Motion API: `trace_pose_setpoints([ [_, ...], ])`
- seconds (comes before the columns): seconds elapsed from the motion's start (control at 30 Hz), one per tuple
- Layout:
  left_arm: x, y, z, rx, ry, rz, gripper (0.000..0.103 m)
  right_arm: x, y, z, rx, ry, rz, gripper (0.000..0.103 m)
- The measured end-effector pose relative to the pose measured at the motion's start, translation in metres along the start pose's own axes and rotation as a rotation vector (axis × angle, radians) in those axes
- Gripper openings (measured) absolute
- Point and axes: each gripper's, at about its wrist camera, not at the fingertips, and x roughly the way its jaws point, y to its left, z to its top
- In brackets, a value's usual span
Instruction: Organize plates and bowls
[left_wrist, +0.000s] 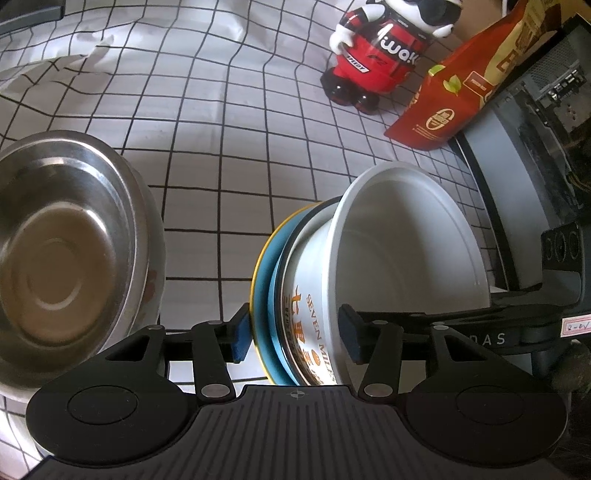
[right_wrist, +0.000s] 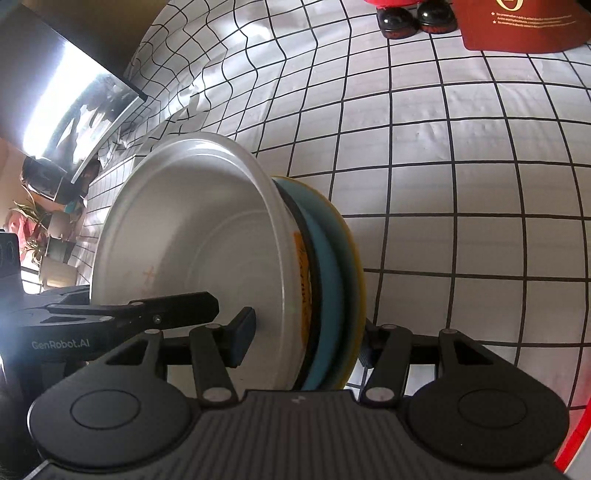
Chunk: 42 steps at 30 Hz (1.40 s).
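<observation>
A white bowl (left_wrist: 402, 236) printed "SEVEN MILES" is nested on a blue plate (left_wrist: 267, 306) and a yellow plate (left_wrist: 258, 258). The stack is tipped on its side above the checked cloth. My left gripper (left_wrist: 295, 334) straddles the stack with one pad inside the bowl and one beside the yellow rim. Its jaws stand open, not pressing. My right gripper (right_wrist: 304, 341) is shut on the same stack. One of its pads is inside the white bowl (right_wrist: 207, 236) and the other is behind the yellow plate (right_wrist: 356, 258). A finger (right_wrist: 177, 306) of the left gripper reaches into the bowl.
A stainless steel bowl (left_wrist: 66, 258) sits on the cloth at the left. A red and white toy figure (left_wrist: 380, 55) and a red pouch (left_wrist: 461, 85) stand at the back. A dark machine (left_wrist: 524, 177) is at the right. A checked tablecloth (right_wrist: 461, 184) covers the table.
</observation>
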Motion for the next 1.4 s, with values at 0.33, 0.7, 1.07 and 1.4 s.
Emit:
trace_pose_setpoints([
  [0.33, 0.0, -0.002, -0.001, -0.008, 0.013, 0.018, 0.061, 0.005, 0.004, 0.0, -0.018, 0.015, 0.005, 0.057],
  [0.7, 0.0, 0.002, -0.002, -0.045, 0.029, 0.008, 0.065, 0.006, 0.007, -0.001, -0.021, 0.031, 0.012, 0.06],
  [1.07, -0.009, 0.016, -0.019, -0.15, 0.012, -0.033, 0.064, 0.006, 0.014, -0.016, -0.01, 0.059, 0.012, 0.061],
  [1.4, -0.002, 0.015, -0.017, -0.168, 0.017, -0.011, 0.063, 0.006, 0.02, -0.016, -0.031, 0.059, -0.018, 0.06],
])
